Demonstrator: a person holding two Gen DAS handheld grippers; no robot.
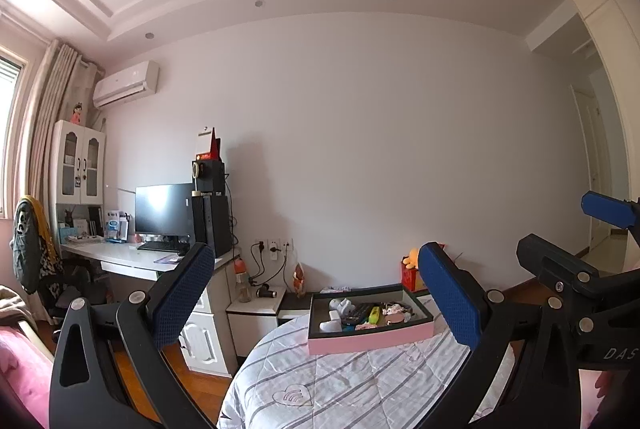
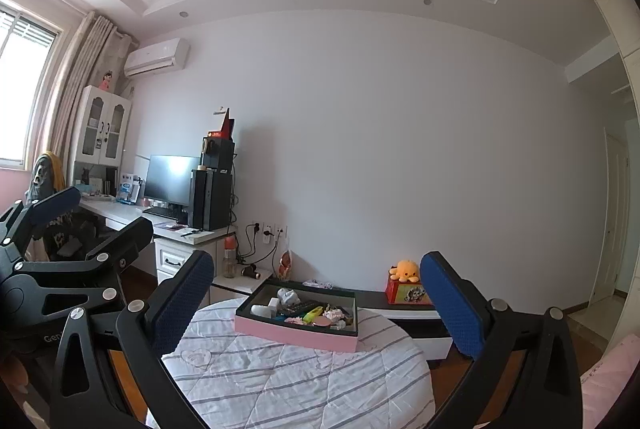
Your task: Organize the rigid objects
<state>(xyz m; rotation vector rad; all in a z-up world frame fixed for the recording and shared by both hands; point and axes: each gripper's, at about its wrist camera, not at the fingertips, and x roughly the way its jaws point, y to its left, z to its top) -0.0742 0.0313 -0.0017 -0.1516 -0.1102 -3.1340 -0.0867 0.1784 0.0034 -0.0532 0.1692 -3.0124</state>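
A pink-walled tray (image 1: 368, 343) (image 2: 296, 335) with a dark inside sits on a round surface covered by a striped quilt (image 1: 352, 385) (image 2: 288, 381). Small things fill it: white pieces, a black remote (image 2: 298, 307), a yellow-green marker (image 2: 313, 315), a round pink case (image 1: 394, 319). My left gripper (image 1: 316, 289) is open and raised, well short of the tray. My right gripper (image 2: 316, 289) is also open, with nothing between its fingers. Each gripper shows at the edge of the other's view.
A desk (image 1: 120, 253) with a monitor (image 1: 164, 209) and a black computer tower stands to the left. Low white cabinets line the wall behind the quilt. An orange plush octopus (image 2: 405, 270) sits on a red box. Pink bedding lies at the far right and left.
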